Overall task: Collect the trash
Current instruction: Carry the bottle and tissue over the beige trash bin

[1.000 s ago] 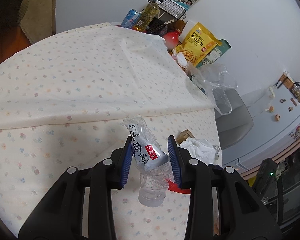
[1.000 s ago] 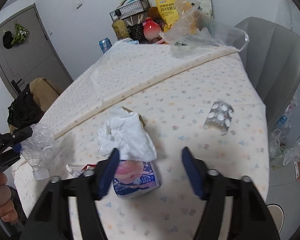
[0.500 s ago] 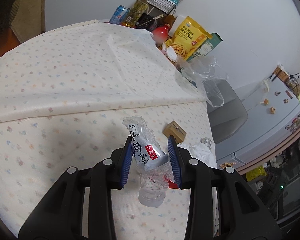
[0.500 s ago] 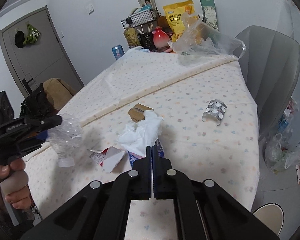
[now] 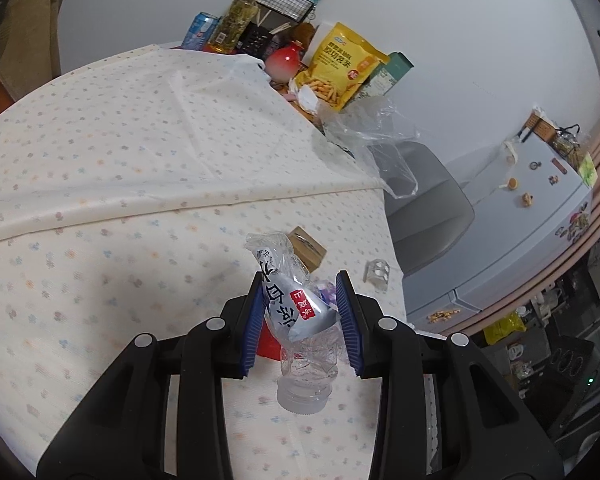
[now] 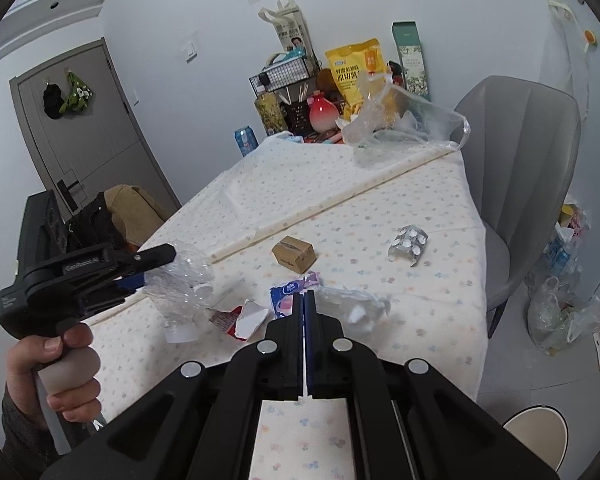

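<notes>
My left gripper (image 5: 302,320) is shut on a crushed clear plastic bottle (image 5: 296,312) with a grey and red label, held above the table, cap end down. The bottle (image 6: 184,280) and left gripper (image 6: 140,264) also show in the right wrist view. My right gripper (image 6: 304,300) is shut, its jaws together, and a crumpled white tissue (image 6: 352,304) hangs at its tip, lifted off the table. A blue-pink tissue pack (image 6: 290,294), a torn red-white wrapper (image 6: 242,316), a small cardboard box (image 6: 294,254) and a pill blister (image 6: 408,240) lie on the flowered tablecloth (image 6: 420,320).
A clear plastic bag (image 6: 404,120), a yellow snack bag (image 6: 354,70), a wire basket (image 6: 286,76), a bottle and a can (image 6: 246,140) crowd the far table end. A grey chair (image 6: 528,168) stands at the right. Bags lie on the floor (image 6: 556,312).
My right gripper closed on the white tissue and lifted it off the tissue pack, pulling back. My left gripper kept holding the bottle and shifted slightly.
</notes>
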Demonstrator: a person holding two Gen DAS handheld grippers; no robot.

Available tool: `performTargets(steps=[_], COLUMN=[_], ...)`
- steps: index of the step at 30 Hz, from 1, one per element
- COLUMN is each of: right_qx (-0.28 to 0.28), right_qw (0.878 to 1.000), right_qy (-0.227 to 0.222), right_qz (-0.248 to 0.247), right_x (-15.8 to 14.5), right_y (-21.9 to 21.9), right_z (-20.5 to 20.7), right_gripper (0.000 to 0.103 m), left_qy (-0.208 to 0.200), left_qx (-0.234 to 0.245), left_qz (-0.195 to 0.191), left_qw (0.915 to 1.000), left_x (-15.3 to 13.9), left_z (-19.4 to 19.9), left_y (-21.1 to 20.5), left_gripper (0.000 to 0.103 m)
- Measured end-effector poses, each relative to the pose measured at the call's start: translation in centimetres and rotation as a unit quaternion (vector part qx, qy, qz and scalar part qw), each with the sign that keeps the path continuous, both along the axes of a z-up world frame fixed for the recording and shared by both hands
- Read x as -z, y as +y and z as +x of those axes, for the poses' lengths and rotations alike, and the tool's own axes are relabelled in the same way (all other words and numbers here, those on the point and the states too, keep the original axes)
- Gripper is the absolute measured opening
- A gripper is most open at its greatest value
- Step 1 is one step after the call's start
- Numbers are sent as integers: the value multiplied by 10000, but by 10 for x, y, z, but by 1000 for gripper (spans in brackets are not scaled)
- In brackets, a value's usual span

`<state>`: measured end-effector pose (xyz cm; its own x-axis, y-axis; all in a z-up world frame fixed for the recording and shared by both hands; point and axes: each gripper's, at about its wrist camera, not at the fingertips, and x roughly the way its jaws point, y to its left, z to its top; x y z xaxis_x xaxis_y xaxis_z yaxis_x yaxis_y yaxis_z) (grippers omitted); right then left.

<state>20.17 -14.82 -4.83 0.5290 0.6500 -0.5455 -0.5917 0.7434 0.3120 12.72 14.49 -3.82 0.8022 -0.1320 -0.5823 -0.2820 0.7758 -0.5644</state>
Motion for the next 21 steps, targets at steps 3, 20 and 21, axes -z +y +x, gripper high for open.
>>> performTargets(steps=[3, 20, 21], right_qx=[101, 518, 564], right_qw=[9999, 9983, 9980], right_qy=[-94, -147, -156], right_qz=[72, 230, 255], right_x=[-9, -19, -19], right_y=[-15, -74, -79], right_z=[-9, -24, -25], right_gripper=[1, 1, 1], left_qy=[-33, -23, -22], left_qx=[151, 923, 964], left_qz=[9, 124, 138], left_qw=[9999, 9956, 9952], left_x=[-2, -6, -6], left_z=[3, 22, 23], left_y=[-13, -91, -95], left_gripper=[35, 35, 35])
